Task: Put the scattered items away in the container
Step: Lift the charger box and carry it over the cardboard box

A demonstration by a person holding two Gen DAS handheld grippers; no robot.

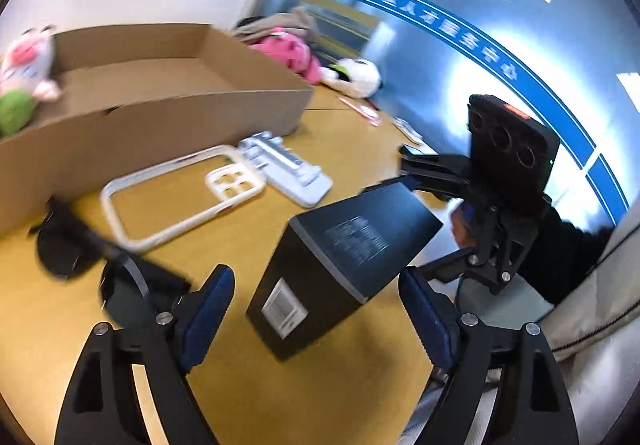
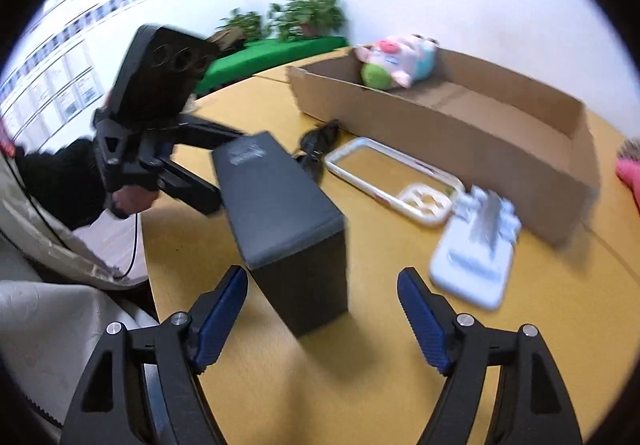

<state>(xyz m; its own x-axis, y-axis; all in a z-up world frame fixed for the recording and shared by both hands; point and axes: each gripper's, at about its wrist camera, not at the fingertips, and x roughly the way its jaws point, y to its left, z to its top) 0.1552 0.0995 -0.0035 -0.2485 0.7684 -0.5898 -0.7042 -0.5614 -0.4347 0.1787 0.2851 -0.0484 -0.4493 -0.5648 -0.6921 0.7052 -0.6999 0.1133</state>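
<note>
Little of the tidying looks done: the cardboard container (image 2: 460, 125) holds only a pink pig plush (image 2: 394, 63) at one end, its floor otherwise bare. Both claws stand released, pads apart with nothing pressed between them. The left claw (image 1: 316, 319) and the right claw (image 2: 322, 319) face each other across a tall black box (image 1: 340, 265), which stands on the yellow bench (image 1: 240, 385) between them; each claw has one end of the box just ahead of its open fingers, apart from the pads. Beyond the box from the right claw, near the container's outer wall, lie a white phone-case frame (image 2: 394, 175) and, ahead to the right, a white plastic packaging tray (image 2: 472, 245). Ahead and left of the left claw sit black sunglasses (image 1: 100, 257). Further off, past the container's far corner, lie a pink plush (image 1: 290, 51) and a white-and-black plush (image 1: 356, 77). By my judgement, all these loose items remain to be boxed, the black box most likely first.
</note>
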